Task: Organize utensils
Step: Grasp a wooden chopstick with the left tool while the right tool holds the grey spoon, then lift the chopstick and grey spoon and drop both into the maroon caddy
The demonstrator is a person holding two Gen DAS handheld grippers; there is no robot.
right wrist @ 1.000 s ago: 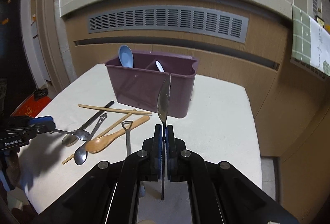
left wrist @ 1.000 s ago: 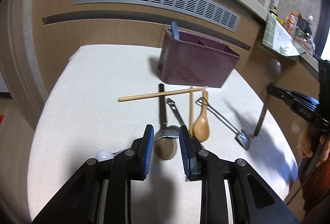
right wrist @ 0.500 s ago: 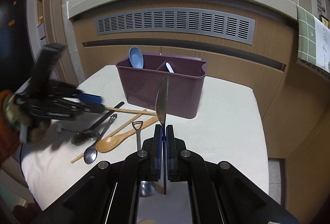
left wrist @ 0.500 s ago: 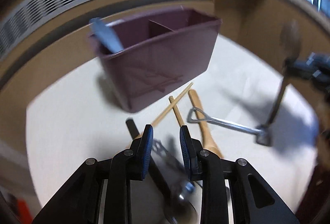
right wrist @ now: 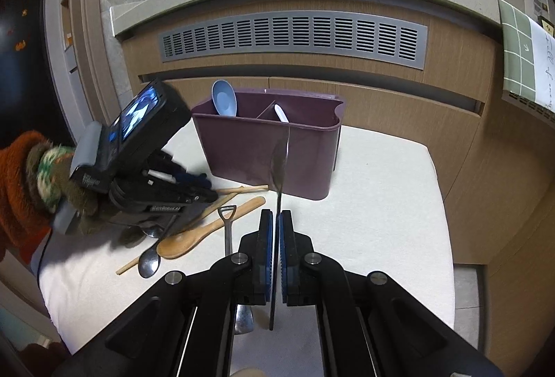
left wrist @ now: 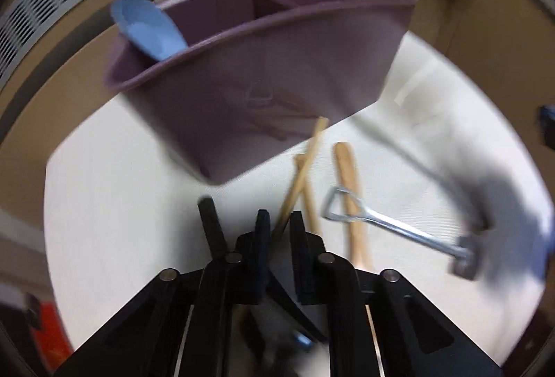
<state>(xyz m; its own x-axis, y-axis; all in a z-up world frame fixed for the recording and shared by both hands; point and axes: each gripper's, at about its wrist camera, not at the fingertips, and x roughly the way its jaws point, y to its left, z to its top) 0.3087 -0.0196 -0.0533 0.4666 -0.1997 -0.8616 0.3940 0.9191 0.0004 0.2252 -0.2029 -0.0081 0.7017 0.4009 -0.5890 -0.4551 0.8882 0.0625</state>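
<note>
Left tongs [left wrist: 277, 231], just narrowed around a chopstick [left wrist: 301, 174] near the purple caddy [right wrist: 267, 151], we lift level; right tongs [right wrist: 274, 238] grip a metal spoon [right wrist: 279, 165].

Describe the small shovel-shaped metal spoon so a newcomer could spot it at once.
Start at the purple utensil caddy on the white table. In front of it lies a cluster of loose utensils; beside the wooden spoon lies the shovel-shaped spoon. It alone has a triangular loop handle, unlike the plain metal spoon and chopsticks nearby.
</note>
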